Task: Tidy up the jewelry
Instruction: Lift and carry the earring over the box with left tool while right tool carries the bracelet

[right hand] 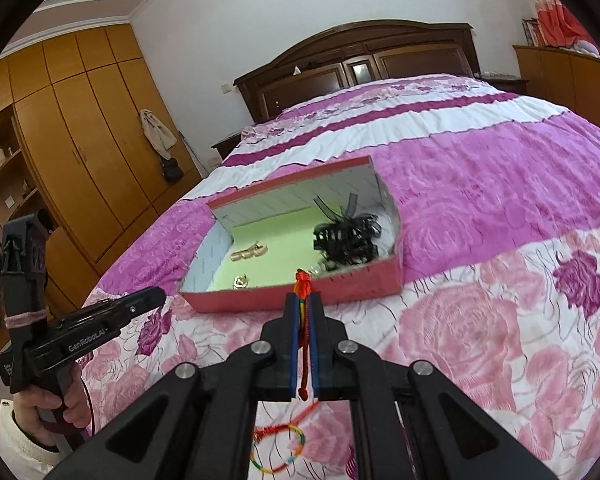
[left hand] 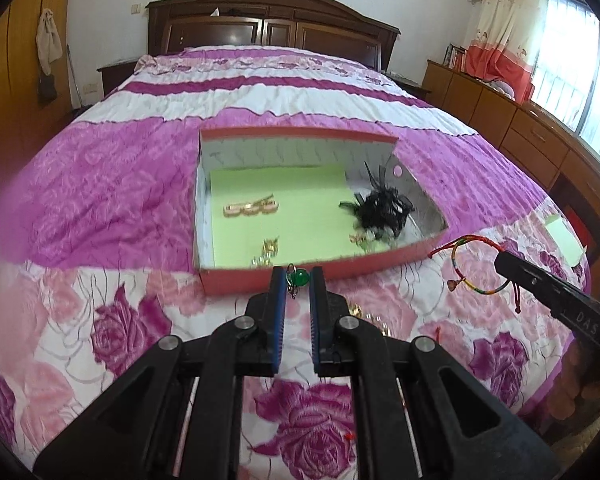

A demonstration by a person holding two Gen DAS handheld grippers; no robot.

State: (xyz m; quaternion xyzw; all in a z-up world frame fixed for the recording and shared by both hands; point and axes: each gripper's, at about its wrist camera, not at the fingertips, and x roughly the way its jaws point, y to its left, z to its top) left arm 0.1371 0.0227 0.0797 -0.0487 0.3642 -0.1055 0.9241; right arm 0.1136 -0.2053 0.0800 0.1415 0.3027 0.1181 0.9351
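On my left, the left gripper [left hand: 299,276] hangs over the flowered bedspread [left hand: 112,200] with its blue pads pinching a small green bead charm [left hand: 301,278] on a metal ring – the bead sits right at the fingertips, just in front of the near wall of the red box [left hand: 228,282]. From the other camera I can see a hand [right hand: 48,404] in a white sleeve wrapped around that gripper's handle.

The box lies open on the bed, lined with a pale green sheet [left hand: 300,208]. Inside it, from left to right: a pink-and-gold hair clip [left hand: 252,208], some small gold pieces [left hand: 269,247] near the front wall (too blurred for me to name), and a black ribbon hair piece [left hand: 382,212] in the right corner.

Further right, the right gripper [right hand: 305,300] is pressed together on a multicoloured braided bracelet [left hand: 482,264] – the red knotted cord pokes out above the fingertips, and the loop dangles below, clear of the bedspread. A few more gold bits [left hand: 366,314] lie on the bedspread between the two grippers.
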